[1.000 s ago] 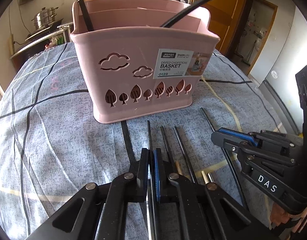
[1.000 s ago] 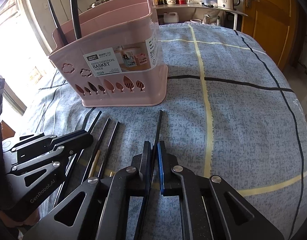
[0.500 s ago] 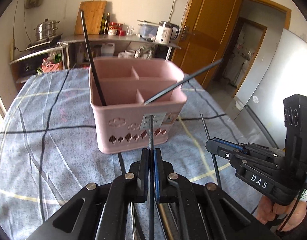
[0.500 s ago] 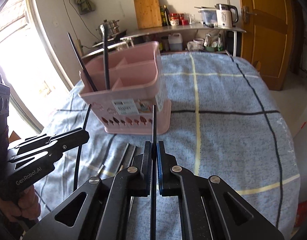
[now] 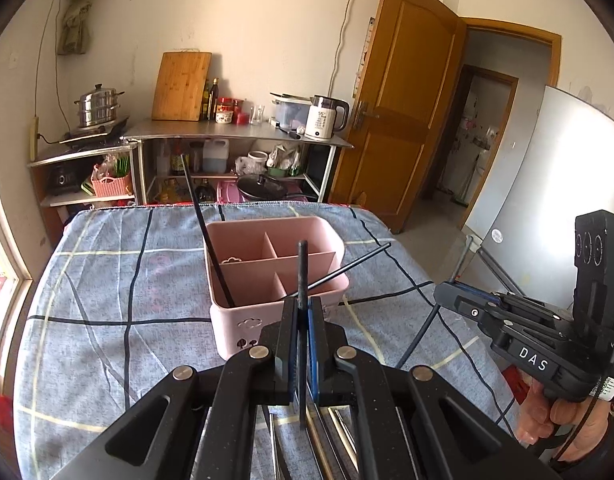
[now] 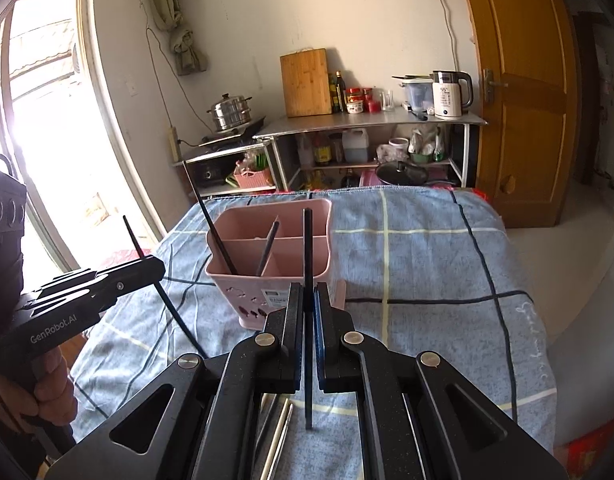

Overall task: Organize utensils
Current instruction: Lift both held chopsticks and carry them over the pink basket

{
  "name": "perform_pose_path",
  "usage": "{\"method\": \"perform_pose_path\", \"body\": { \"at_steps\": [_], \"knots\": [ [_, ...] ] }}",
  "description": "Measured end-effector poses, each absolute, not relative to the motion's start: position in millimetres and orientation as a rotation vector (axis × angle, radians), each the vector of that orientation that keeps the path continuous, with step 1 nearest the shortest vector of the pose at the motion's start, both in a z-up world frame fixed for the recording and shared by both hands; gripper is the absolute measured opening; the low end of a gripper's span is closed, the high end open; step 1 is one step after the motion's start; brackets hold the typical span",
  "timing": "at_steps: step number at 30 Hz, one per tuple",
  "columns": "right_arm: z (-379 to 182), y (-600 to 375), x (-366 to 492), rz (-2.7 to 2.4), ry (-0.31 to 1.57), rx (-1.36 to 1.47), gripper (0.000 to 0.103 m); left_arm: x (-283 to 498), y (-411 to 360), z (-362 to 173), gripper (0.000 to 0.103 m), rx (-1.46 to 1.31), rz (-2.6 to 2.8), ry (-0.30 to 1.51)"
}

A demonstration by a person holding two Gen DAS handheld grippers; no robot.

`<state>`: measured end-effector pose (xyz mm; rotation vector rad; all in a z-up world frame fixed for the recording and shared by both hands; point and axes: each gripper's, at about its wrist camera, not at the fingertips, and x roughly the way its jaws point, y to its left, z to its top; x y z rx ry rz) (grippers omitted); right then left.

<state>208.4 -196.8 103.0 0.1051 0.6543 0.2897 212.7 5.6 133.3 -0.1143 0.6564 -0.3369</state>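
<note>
A pink divided basket stands on the blue checked tablecloth; two black chopsticks lean in its compartments. My left gripper is shut on a black chopstick, held in the air in front of the basket. In the right wrist view my right gripper is shut on another black chopstick, also short of the basket. Each gripper shows in the other's view: the right gripper, the left gripper. Several loose chopsticks lie on the cloth below.
A steel shelf with a kettle, cutting board and steamer pot stands beyond the table's far edge. A wooden door and a fridge are to the right, a bright window to the left.
Both grippers have risen off the table, each carrying its black chopstick up. The basket now sits lower and farther off in both views, and its compartments show from above.
</note>
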Motion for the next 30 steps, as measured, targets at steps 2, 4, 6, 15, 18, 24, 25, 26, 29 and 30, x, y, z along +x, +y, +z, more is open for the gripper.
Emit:
{"method": "perform_pose_path", "body": {
  "at_steps": [2,4,6,15,18,24,25,26,29,30],
  "knots": [
    [105,-198,205,0.288,0.652,0.105,0.005,210,8,135,0.004,-0.116,-0.337,0.656],
    [105,-199,201,0.287,0.656,0.101,0.005,208,10,133,0.004,-0.114,-0.335,0.662],
    [105,-199,197,0.283,0.653,0.094,0.005,205,12,129,0.004,-0.120,-0.334,0.673],
    [114,-201,184,0.285,0.638,0.082,0.005,192,17,134,0.004,-0.140,-0.335,0.678],
    [122,-199,180,0.298,0.619,0.085,0.005,188,19,141,0.004,-0.142,-0.336,0.675],
    [143,-193,178,0.333,0.580,0.096,0.005,184,29,167,0.004,-0.131,-0.330,0.644],
    [147,-191,178,0.338,0.573,0.097,0.005,184,30,172,0.004,-0.129,-0.328,0.636],
    [151,-189,179,0.344,0.564,0.096,0.005,185,33,178,0.004,-0.127,-0.325,0.626],
    [165,-184,182,0.363,0.537,0.099,0.005,190,38,195,0.004,-0.125,-0.323,0.601],
    [169,-182,184,0.367,0.529,0.099,0.005,192,40,200,0.004,-0.124,-0.322,0.595]
  ]
}}
